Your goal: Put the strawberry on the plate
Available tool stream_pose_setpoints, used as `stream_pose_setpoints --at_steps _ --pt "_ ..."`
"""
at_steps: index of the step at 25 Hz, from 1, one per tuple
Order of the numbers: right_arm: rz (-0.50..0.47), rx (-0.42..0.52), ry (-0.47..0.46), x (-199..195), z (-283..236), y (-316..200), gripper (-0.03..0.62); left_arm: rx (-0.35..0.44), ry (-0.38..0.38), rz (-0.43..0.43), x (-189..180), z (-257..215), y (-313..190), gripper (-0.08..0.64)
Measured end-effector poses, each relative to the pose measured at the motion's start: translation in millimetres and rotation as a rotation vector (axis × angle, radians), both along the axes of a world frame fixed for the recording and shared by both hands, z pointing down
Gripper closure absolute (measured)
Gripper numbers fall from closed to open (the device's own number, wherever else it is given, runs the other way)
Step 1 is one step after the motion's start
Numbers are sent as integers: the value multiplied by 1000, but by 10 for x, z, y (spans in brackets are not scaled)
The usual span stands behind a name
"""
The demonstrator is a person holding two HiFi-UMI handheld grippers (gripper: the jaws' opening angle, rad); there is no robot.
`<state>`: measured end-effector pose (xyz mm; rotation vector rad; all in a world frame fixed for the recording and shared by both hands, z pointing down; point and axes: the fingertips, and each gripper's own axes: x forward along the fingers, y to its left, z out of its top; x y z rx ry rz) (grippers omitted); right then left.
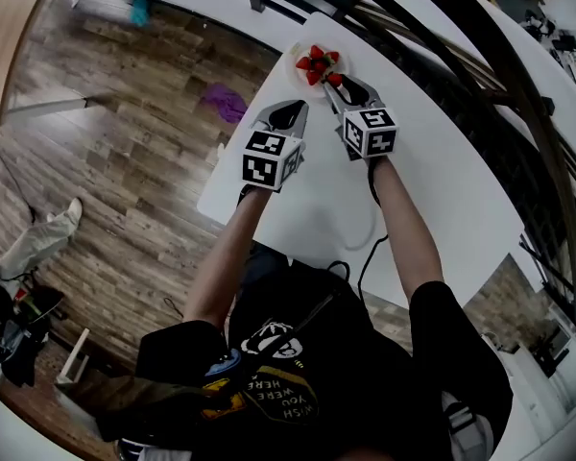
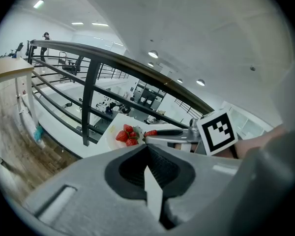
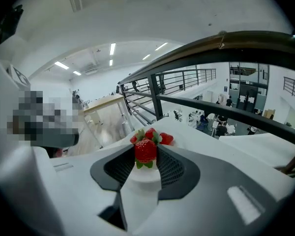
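Note:
A white plate at the table's far end holds several red strawberries. My right gripper is shut on one more strawberry at the plate's near right rim. In the right gripper view this strawberry sits pinched between the ribbed pads, just above the plate, with the other strawberries behind it. My left gripper hovers left of it, short of the plate, jaws shut on nothing. The left gripper view shows its tips meeting, the plate ahead and the held strawberry.
The white table ends just past the plate, with a dark railing beyond it. Left of the table the wooden floor lies well below. A black cable runs across the near side of the table.

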<state>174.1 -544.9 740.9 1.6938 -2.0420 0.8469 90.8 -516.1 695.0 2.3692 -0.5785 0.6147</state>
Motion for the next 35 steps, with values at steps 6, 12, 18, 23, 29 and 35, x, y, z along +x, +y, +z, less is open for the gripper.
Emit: stream_pose_setpoints --at_steps 6,12,18,23,29,35 --pt "-13 -58 98 72 287 -63 451 4 -4 9 30 79 -77 557" --pt "-29 -98 185 105 458 -122 451 -4 -1 0 -20 106 -114 557" --pt "-63 -78 241 69 501 -153 449 3 -11 -7 -100 118 -126 557" --pt "-29 -68 179 90 389 -125 421 14 -13 0 -119 49 -57 557" --pt "40 38 155 125 -22 -11 501 22 13 -6 -131 -89 0 557" --pt "120 153 140 87 -701 260 589 49 49 -9 -154 -413 141 557"
